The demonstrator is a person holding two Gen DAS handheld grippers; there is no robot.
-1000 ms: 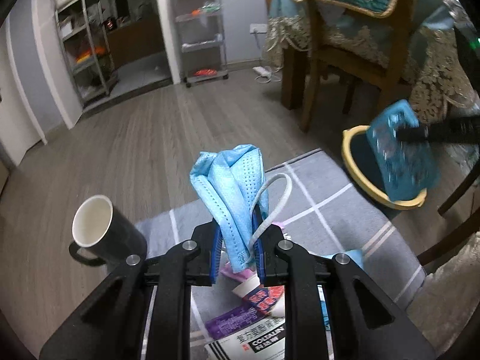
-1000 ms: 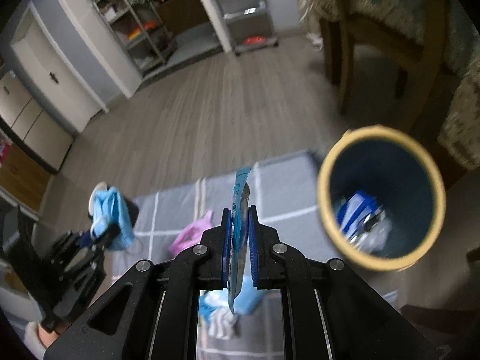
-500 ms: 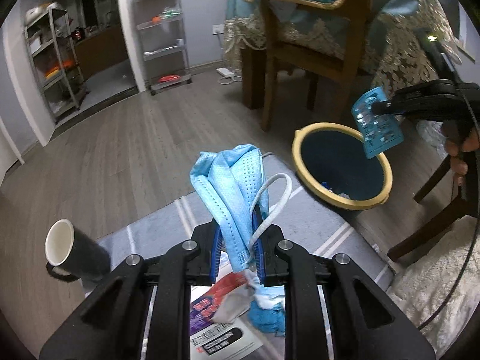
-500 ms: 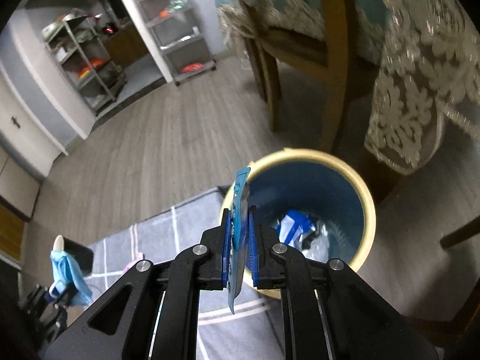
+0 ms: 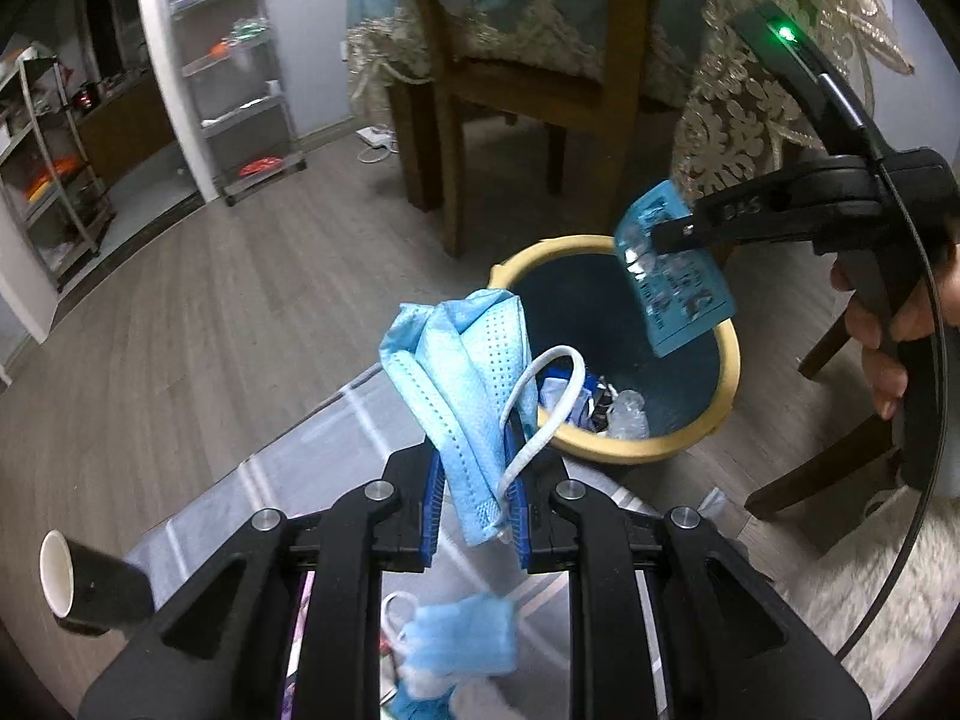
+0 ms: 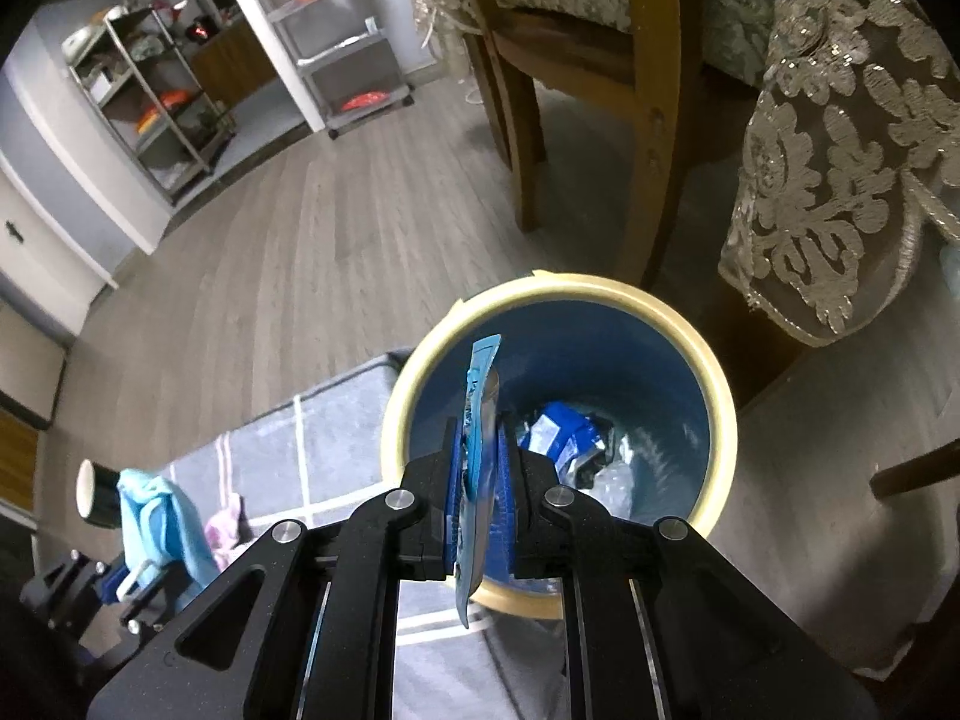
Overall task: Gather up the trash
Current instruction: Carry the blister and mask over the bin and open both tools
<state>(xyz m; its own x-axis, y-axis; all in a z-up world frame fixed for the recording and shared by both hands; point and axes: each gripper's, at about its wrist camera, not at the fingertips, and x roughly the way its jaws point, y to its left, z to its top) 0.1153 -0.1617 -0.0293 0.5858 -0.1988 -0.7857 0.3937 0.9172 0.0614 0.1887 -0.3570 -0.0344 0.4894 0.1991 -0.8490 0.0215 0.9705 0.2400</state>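
Note:
My left gripper is shut on a crumpled blue face mask whose white ear loop curls to the right. It hangs just short of the near rim of the blue bin with a yellow rim. My right gripper is shut on a flat blue packet, held edge-on over the bin. In the left wrist view that packet hangs above the bin's far side, clamped by the right gripper. Wrappers lie at the bin's bottom.
A grey checked rug lies under both grippers, with another blue mask and a pink scrap on it. A dark paper cup stands at the left. A wooden chair and lace tablecloth crowd behind the bin.
Both grippers have swung toward the bin. The right one now holds the packet right over its opening, and the left one has brought the mask up to the bin's near rim.

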